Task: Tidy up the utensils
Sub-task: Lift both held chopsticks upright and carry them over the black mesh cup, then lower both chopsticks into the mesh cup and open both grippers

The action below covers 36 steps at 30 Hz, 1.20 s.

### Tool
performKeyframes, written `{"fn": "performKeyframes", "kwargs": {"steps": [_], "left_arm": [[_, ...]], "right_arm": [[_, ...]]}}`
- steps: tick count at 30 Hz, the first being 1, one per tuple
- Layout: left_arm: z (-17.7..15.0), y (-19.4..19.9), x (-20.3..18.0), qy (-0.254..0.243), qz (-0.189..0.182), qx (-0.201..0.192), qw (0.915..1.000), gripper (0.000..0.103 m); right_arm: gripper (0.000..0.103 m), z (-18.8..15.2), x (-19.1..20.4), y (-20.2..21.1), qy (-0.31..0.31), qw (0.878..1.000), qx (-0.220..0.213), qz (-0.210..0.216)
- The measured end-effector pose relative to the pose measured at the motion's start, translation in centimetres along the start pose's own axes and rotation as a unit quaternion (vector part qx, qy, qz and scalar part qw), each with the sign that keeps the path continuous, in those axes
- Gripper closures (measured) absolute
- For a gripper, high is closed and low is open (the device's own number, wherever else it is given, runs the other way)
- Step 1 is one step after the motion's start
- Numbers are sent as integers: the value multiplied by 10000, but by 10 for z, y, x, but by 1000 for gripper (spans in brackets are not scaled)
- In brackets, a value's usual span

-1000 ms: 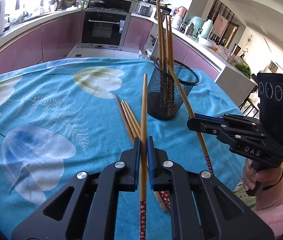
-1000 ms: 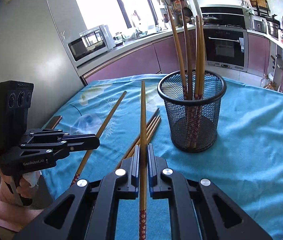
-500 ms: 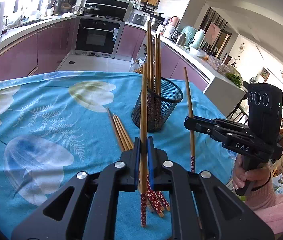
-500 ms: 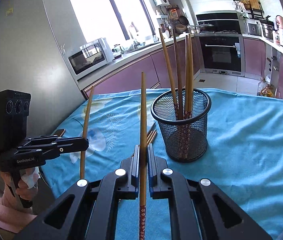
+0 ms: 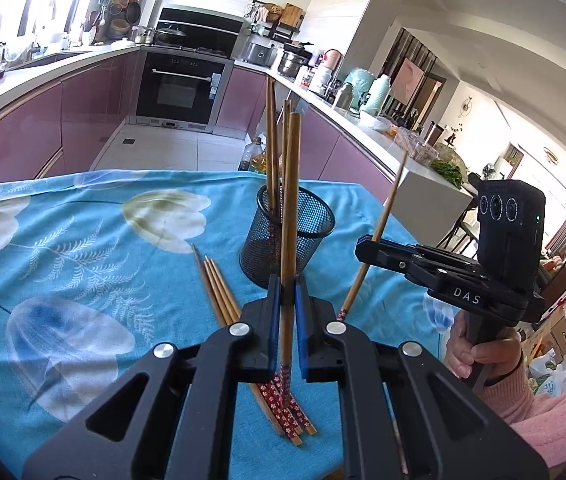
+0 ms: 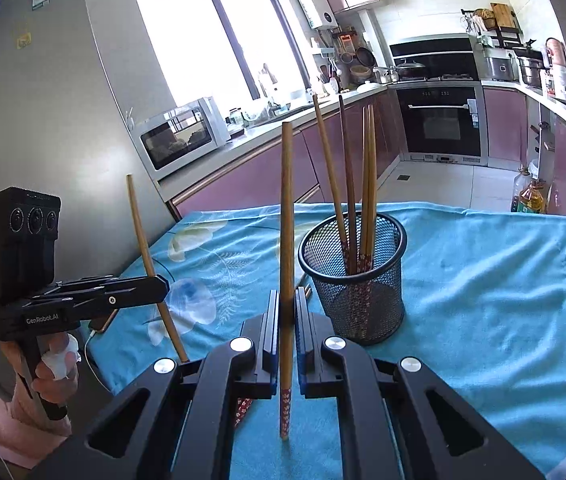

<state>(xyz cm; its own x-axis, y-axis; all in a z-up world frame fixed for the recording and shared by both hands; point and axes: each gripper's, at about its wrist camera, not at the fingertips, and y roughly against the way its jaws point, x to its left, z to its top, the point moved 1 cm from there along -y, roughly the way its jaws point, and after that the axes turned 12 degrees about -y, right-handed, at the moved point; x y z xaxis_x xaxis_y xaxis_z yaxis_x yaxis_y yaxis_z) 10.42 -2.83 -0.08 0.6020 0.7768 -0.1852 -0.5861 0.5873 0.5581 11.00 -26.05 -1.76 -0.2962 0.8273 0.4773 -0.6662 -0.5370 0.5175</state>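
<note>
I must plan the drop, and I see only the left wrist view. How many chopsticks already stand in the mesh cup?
Observer: Four chopsticks stand in the mesh cup.
Operator: Does the right claw grip its chopstick firmly?
Observer: Yes, its pads press both sides; the stick is upright.
Operator: Is anything near my left claw?
Observer: A flat device with a white cable lies at the table edge, near it.

Chopsticks (image 5: 289,216): smooth wood, red patterned ends. Holder (image 5: 291,236): black wire mesh, matt, at frame centre. Bench cloth (image 5: 83,264): soft woven fabric, slightly wrinkled. Left gripper (image 5: 287,312) and right gripper (image 6: 287,320): matt black plastic, bright metal screws, blue jaw liners.
</note>
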Motion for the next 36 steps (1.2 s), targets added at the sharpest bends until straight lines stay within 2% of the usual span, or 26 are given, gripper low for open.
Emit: {"fn": "performKeyframes", "kwargs": {"steps": [16, 36], "left_arm": [[29, -9, 1, 38, -4, -212, 9998, 95], [81, -4, -8, -211, 51, -636, 9977, 95]], "right_arm": [[97, 24, 4, 15, 113, 9994, -326, 38], [97, 66, 10, 41, 314, 9958, -857, 83]]}}
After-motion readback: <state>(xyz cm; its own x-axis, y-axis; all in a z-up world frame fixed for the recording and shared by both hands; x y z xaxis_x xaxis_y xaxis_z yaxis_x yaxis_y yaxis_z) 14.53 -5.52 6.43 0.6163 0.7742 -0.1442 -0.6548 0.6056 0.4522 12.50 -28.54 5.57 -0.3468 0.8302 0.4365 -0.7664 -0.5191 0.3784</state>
